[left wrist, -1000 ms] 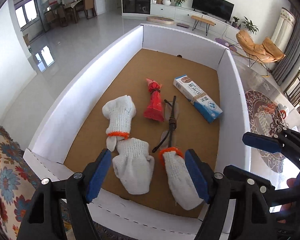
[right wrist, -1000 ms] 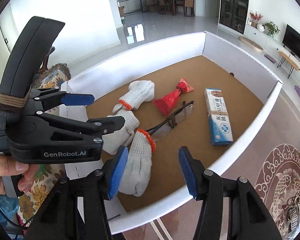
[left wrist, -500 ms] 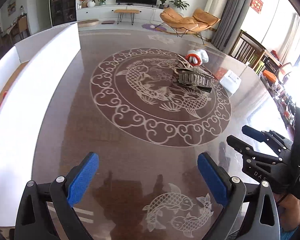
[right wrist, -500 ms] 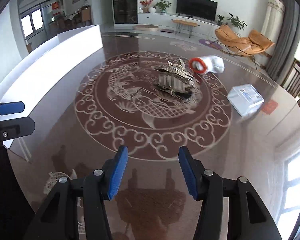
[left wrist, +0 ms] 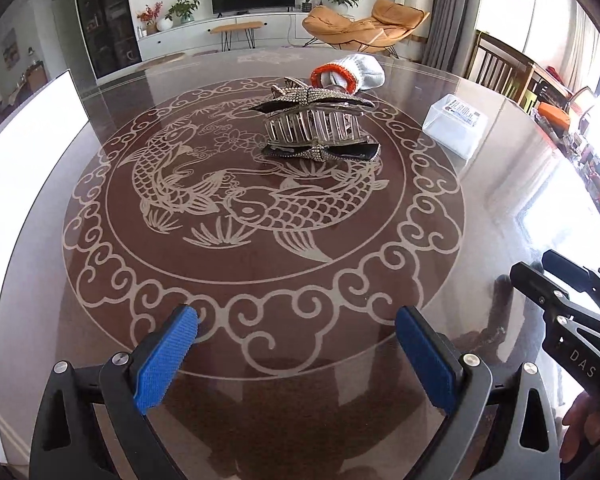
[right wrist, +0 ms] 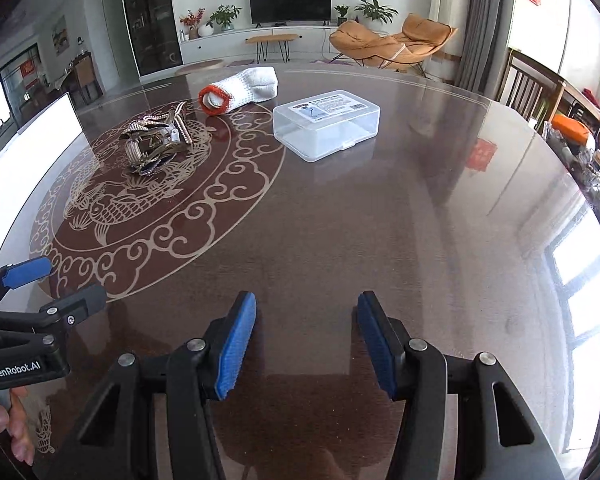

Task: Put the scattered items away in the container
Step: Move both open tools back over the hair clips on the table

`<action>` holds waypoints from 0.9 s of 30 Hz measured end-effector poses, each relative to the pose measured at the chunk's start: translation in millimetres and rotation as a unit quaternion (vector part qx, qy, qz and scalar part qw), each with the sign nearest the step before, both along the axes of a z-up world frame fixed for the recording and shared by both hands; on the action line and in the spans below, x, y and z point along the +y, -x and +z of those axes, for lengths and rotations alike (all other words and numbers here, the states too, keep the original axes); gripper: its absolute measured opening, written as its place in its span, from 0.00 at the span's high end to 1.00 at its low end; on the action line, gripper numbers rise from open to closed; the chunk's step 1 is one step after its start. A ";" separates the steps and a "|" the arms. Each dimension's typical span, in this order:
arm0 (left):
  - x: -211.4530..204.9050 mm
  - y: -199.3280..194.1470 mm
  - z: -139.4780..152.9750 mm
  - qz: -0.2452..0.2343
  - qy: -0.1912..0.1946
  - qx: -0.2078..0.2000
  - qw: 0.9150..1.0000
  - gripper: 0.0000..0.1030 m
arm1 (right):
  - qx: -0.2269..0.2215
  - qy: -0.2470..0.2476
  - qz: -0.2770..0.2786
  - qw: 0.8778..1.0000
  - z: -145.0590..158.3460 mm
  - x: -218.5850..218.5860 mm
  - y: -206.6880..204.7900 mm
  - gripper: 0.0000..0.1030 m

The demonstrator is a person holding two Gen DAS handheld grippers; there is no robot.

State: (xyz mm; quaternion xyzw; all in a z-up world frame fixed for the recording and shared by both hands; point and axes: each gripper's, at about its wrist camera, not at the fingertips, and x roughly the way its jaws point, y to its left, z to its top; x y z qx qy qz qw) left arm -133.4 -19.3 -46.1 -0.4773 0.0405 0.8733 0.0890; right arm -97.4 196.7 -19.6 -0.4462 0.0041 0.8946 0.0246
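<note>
Two wide-angle views look down along two hand-held grippers over a round, glossy dark-brown table point(left wrist: 300, 280) inlaid with a pale fish and cloud-scroll pattern; in the left wrist view, the left gripper point(left wrist: 296, 344) fills the bottom of the frame, its blue-padded jaws spread wide apart with nothing between them; above it, just above the middle of the frame, a rhinestone hair claw clip point(left wrist: 318, 124) rests on the inlaid circle; behind the clip, toward the top centre, lies a white knitted glove point(left wrist: 352, 72) with an orange cuff, just beside the clip; at the right, a clear plastic box point(left wrist: 456, 124) with a printed label sits apart from both; a white container wall point(left wrist: 28, 152) runs down the left edge; part of the other gripper shows at the lower right.

In the right wrist view, the right gripper point(right wrist: 306, 344) occupies the bottom centre, jaws likewise parted and holding nothing; the clip point(right wrist: 156, 142) sits in the upper left, the glove point(right wrist: 242, 88) above it near the top, the box point(right wrist: 326, 122) just right of the glove; the container wall point(right wrist: 28, 152) shows at the left edge; the left gripper's side is at the lower left.
</note>
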 end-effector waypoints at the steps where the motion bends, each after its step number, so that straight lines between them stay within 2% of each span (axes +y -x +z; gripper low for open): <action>1: 0.9 1.1 -1.6 0.001 0.005 0.004 1.000 0.02 | 0.004 -0.002 0.001 1.000 -1.1 -1.1 0.5 0.47; 8: -2.6 0.2 -4.0 0.002 0.003 0.016 1.000 0.00 | 0.010 -0.001 -0.011 1.000 -4.5 -4.0 5.4 0.42; 10: -1.5 3.0 -5.3 0.002 0.002 0.016 1.000 0.00 | 0.008 0.000 -0.018 1.000 -5.0 -3.3 6.7 0.37; 27: -0.1 10.9 -6.4 0.003 0.002 0.016 1.000 0.00 | 0.007 0.002 -0.019 1.000 -4.8 -3.9 6.9 0.35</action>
